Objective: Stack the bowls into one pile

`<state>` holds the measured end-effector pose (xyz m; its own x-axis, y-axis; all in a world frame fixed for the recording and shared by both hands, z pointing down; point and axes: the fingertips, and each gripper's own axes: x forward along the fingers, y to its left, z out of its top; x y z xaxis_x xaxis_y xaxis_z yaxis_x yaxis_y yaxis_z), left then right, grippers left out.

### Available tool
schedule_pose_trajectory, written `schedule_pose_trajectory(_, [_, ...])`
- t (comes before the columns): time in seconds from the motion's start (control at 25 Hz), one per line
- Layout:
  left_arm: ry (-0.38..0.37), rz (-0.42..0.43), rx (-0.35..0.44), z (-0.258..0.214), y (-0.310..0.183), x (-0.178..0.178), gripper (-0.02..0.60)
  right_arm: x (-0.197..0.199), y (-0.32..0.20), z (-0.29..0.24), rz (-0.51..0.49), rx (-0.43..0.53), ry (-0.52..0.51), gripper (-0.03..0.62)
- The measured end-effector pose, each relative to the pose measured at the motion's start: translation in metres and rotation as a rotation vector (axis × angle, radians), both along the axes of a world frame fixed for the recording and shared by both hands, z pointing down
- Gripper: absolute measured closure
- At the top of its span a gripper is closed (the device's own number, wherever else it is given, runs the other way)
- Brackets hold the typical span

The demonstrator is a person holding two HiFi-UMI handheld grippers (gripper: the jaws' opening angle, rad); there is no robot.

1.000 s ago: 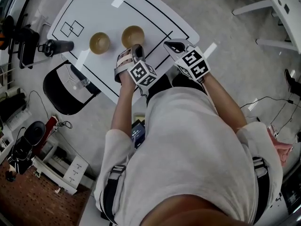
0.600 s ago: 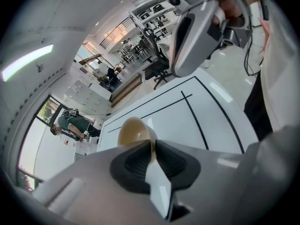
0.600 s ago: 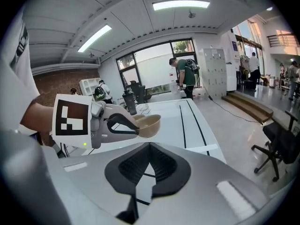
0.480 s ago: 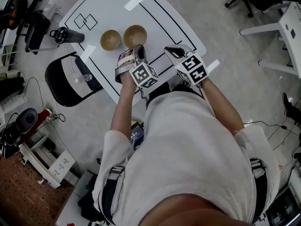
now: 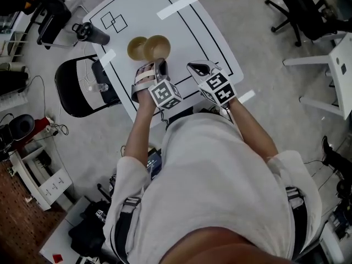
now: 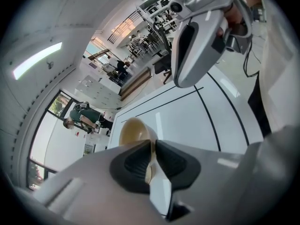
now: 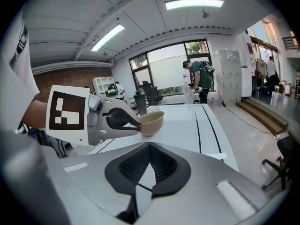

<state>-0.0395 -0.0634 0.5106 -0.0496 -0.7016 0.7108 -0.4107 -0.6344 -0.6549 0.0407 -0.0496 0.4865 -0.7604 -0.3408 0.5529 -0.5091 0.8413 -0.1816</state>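
Observation:
Two tan bowls are over the white table (image 5: 181,32). My left gripper (image 5: 158,62) is shut on the near rim of one bowl (image 5: 157,46) and holds it lifted, so that in the head view it overlaps the edge of the other bowl (image 5: 136,48), which rests on the table. In the left gripper view the held bowl's (image 6: 133,132) thin rim is pinched between the jaws of the left gripper (image 6: 152,156). The right gripper view shows that bowl (image 7: 151,122) hanging from the left gripper (image 7: 136,122). My right gripper (image 5: 200,67) is to the right, shut and empty.
A dark bottle (image 5: 91,33) stands near the table's far left corner. A black chair (image 5: 80,87) is against the left edge. An office chair (image 5: 305,12) and another white table (image 5: 335,65) stand to the right. A white tape strip (image 5: 176,5) lies on the table.
The left gripper has carried its bowl up and to the left, closing the gap to the resting bowl until the two overlap in the head view. The right gripper shifted along, still shut.

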Motion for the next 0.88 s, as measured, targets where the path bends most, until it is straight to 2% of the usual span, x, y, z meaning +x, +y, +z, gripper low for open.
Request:
schedule_pose_trajectory(0.52, [-0.002, -0.139, 0.007, 0.001, -0.001, -0.064, 0.545, -0.058, -0.007, 0.003, -0.133, 0.018, 0.015, 0.594])
schedule_pose_trajectory(0.88, [0.000, -0.157, -0.019, 0.014, -0.006, -0.084, 0.543, -0.078, -0.011, 0.011, -0.153, 0.012, 0.027, 0.595])
